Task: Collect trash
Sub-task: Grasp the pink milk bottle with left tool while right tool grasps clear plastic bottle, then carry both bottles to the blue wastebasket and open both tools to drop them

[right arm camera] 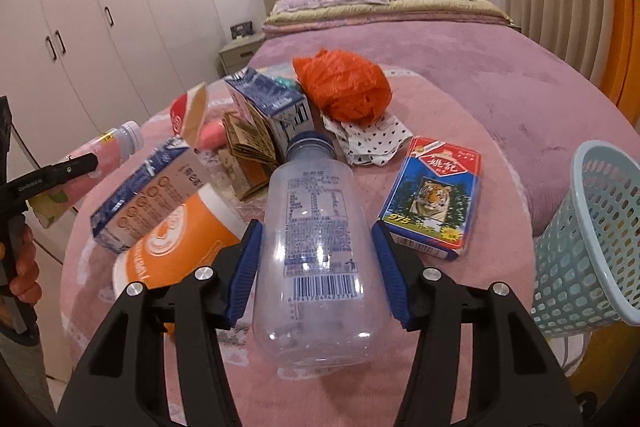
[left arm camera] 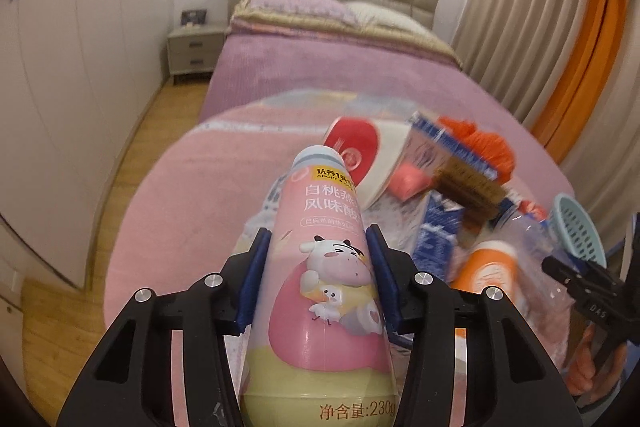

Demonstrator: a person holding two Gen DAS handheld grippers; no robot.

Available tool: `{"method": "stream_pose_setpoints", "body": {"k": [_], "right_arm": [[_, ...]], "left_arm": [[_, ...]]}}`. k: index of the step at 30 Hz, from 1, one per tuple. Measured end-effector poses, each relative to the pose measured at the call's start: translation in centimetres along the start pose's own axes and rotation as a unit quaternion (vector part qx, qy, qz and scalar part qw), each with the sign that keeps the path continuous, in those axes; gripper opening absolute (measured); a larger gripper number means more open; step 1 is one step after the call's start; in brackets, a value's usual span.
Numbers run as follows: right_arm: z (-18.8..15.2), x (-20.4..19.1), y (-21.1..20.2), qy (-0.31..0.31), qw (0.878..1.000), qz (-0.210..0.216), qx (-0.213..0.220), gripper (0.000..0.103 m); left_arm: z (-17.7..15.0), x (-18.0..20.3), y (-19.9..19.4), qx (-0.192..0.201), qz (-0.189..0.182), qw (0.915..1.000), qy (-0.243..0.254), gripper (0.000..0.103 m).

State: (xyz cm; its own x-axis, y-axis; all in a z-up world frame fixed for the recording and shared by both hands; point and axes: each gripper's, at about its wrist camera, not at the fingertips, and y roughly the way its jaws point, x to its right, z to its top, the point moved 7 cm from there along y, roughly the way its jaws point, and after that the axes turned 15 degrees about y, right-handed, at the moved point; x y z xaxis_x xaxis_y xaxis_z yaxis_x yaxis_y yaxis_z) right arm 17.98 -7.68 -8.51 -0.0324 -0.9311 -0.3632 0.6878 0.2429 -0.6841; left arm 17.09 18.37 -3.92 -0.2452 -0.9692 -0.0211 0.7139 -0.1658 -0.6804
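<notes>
The left gripper (left arm camera: 318, 277) is clenched on a pink yogurt bottle (left arm camera: 320, 267), blue pads pressed to both sides of its smooth printed sleeve. The bottle's long axis runs straight away from the camera, its pale cap at the far end, above the pink cloth.

The right gripper (right arm camera: 318, 271) grasps a clear plastic bottle (right arm camera: 318, 251): the left pad touches its wall, the right pad sits at its side. This bottle also points away, blue cap far, barcoded base near. It is ribbed, transparent and looks empty.

Around it on the round pink fuzzy tablecloth (right arm camera: 460, 287) lie an orange paper cup (right arm camera: 172, 247) on its side at near left, a blue-and-white carton (right arm camera: 148, 191) on top of it, a second carton (right arm camera: 268, 107) farther off, a crumpled orange plastic bag (right arm camera: 342, 85) at the far side, and a tiger-printed card box (right arm camera: 434, 193) to the right. A pale blue perforated basket (right arm camera: 592, 239) stands at the right edge.
</notes>
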Motion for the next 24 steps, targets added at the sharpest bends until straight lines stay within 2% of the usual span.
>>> {"method": "stream_pose_setpoints", "body": {"k": [7, 11, 14, 17, 20, 24], "right_arm": [[0.8, 0.4, -3.3, 0.003, 0.999, 0.009, 0.037, 0.052], [2.1, 1.5, -6.1, 0.013, 0.997, 0.013, 0.071, 0.052], [3.2, 3.0, -8.2, 0.022, 0.995, 0.008, 0.1, 0.052], [4.4, 5.6, -10.6, 0.027, 0.988, -0.024, 0.147, 0.052], [5.3, 8.3, -11.9, 0.048, 0.984, -0.039, 0.167, 0.052], [6.3, 14.0, -13.3, 0.099, 0.975, -0.072, 0.184, 0.052]], "left_arm": [[2.0, 2.7, -2.9, 0.046, -0.015, 0.9988, 0.009, 0.047], [3.6, 6.0, -4.0, 0.07, -0.033, 0.9965, 0.03, 0.047], [5.4, 10.0, -4.0, 0.085, -0.06, 0.9936, 0.046, 0.047], [6.8, 13.7, -3.6, 0.097, -0.086, 0.9898, 0.058, 0.047], [8.5, 18.5, -2.7, 0.107, -0.116, 0.9842, 0.08, 0.047], [10.1, 25.5, -0.8, 0.107, -0.162, 0.975, 0.108, 0.047]]}}
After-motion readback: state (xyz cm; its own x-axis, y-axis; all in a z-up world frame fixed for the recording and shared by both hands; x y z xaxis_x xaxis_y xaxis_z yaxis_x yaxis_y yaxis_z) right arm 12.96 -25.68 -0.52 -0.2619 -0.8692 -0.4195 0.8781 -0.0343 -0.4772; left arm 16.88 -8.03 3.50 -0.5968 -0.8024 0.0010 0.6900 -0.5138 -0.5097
